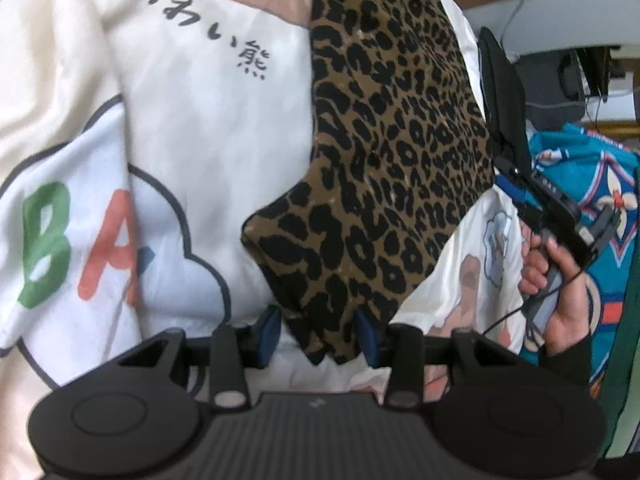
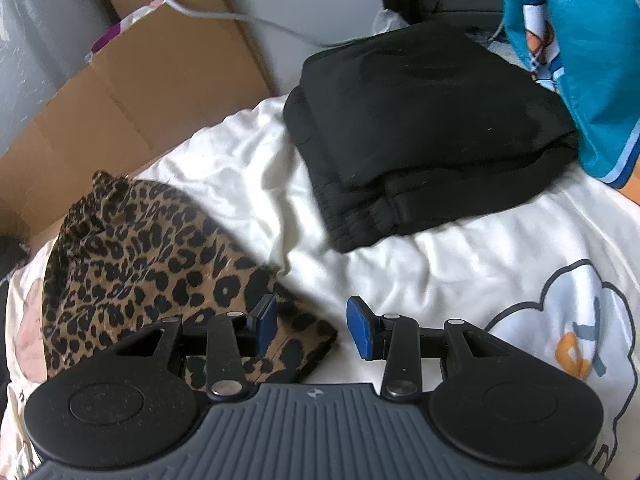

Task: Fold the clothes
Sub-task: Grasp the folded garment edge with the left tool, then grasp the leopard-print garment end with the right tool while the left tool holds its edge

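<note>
A folded leopard-print garment (image 1: 400, 140) lies on a white printed bed sheet (image 1: 200, 120). Its near corner reaches in between the blue pads of my left gripper (image 1: 320, 334), which stands open; a strip of sheet shows between the left pad and the cloth. In the right wrist view the same garment (image 2: 140, 260) lies at the left. My right gripper (image 2: 312, 326) is open just above the garment's near corner, with its left finger over the cloth and its right finger over the bare sheet (image 2: 400, 280). A hand (image 1: 560, 280) holds the right gripper's handle at the right edge of the left wrist view.
A folded black garment (image 2: 420, 128) sits on the sheet beyond the right gripper. Teal patterned cloth (image 2: 580, 60) lies at the right, also seen as teal cloth (image 1: 580, 200). Flattened cardboard boxes (image 2: 140, 100) and a white cable (image 2: 240, 16) stand behind the bed.
</note>
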`<state>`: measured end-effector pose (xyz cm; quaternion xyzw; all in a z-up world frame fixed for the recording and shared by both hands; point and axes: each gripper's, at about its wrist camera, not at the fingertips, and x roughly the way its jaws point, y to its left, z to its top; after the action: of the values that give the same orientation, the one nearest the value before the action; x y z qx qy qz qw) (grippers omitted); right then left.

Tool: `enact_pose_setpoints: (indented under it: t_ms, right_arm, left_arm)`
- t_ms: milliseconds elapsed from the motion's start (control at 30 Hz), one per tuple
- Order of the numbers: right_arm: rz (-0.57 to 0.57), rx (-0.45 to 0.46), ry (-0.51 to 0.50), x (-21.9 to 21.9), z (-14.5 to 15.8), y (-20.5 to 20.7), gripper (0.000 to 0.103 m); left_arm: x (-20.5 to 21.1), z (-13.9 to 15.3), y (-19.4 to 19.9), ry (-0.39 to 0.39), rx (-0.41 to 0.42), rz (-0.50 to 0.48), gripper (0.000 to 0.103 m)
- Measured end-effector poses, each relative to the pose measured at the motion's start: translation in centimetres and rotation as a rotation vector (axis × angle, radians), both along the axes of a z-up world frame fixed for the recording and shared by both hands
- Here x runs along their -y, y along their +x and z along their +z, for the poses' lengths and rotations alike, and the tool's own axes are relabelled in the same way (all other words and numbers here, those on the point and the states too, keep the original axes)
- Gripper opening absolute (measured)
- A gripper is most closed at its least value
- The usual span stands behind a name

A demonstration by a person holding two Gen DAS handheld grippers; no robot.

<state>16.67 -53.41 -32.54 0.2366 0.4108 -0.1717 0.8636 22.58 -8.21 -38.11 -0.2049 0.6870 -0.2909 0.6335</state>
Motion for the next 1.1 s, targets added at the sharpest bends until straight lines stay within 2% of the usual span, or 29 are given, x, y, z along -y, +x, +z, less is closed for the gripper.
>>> enact_pose_setpoints:
  t_ms: [67,133,233,500,967,1100]
  right_arm:
    - [-0.011,0.001,0.008,0.3,-0.1,-0.1,0.046]
    - [-0.014,-0.001,0.013,0.3,-0.2,-0.1,0.046]
    - [-0.014,-0.004,0.014,0.3,-0.3,0.0,0.046]
    - [-0.021,-0.001,0.013,0.5,-0.3,-0.1,0.046]
    - [-0.007,0.008,0.027,0.5,-0.2,0.1,0.046]
    - [0.012,0.012,0.077,0.8,-0.1,-0.3,0.046]
  left_arm:
    - [-0.2,-0.1,0.0,-0.001,-0.002,0.009,0.038]
    - [-0.4,-0.4,0.0,0.002,-0.011,0.028,0.019]
    - [-0.5,-0.3,-0.1,-0.009,-0.013,0.041,0.012]
    - [-0.5,0.7,0.2,-0.042,0.011,0.008,0.007]
    - [-1.9,2.4,0.2,-0.021,0.035,0.051,0.007]
    - [-2.7,3.0,0.2,-0.012,0.055,0.072,0.007]
